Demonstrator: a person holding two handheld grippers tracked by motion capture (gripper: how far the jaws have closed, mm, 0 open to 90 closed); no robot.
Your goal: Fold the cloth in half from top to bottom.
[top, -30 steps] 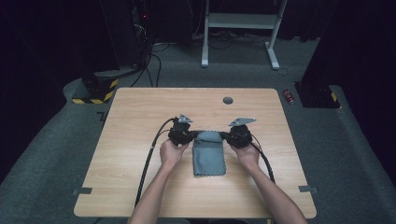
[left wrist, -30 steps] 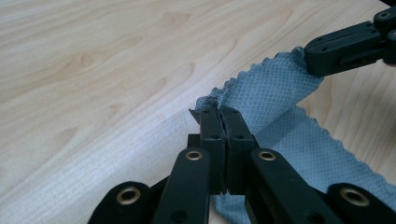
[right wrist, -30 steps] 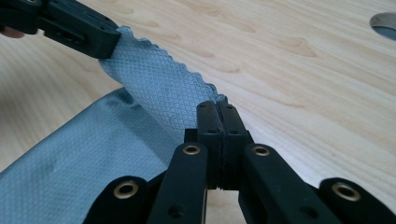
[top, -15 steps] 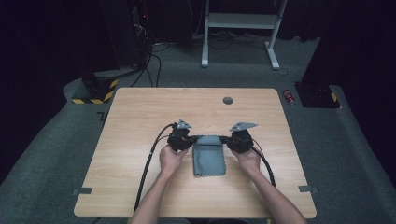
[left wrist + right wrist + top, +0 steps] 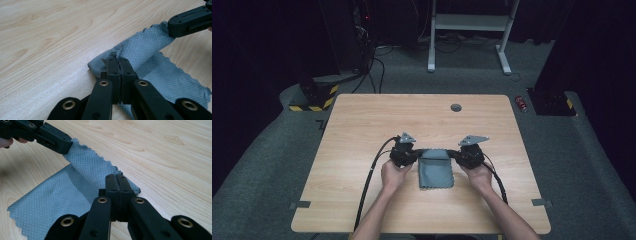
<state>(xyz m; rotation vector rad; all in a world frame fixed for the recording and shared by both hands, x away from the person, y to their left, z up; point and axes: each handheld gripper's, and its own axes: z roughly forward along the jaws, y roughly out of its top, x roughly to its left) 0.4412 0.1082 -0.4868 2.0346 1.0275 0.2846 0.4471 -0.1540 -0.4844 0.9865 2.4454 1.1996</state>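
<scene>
A grey-blue waffle-textured cloth (image 5: 436, 170) lies on the wooden table (image 5: 362, 125), in front of the person. My left gripper (image 5: 413, 156) is shut on the cloth's far left corner (image 5: 110, 57). My right gripper (image 5: 457, 155) is shut on its far right corner (image 5: 125, 178). The far edge of the cloth (image 5: 147, 45) is lifted and curled over between the two grippers, above the flat layer (image 5: 55, 202) on the table. Each gripper view also shows the other gripper's jaws pinching the opposite corner.
A small round dark grommet (image 5: 456, 107) sits near the table's far edge. Black cables (image 5: 369, 175) trail from the grippers toward the near edge. Beyond the table are a white stand's legs (image 5: 467, 25) and dark equipment on grey carpet.
Both grippers have drawn toward the person with the cloth's far edge held, folding it back over the rest of the cloth.
</scene>
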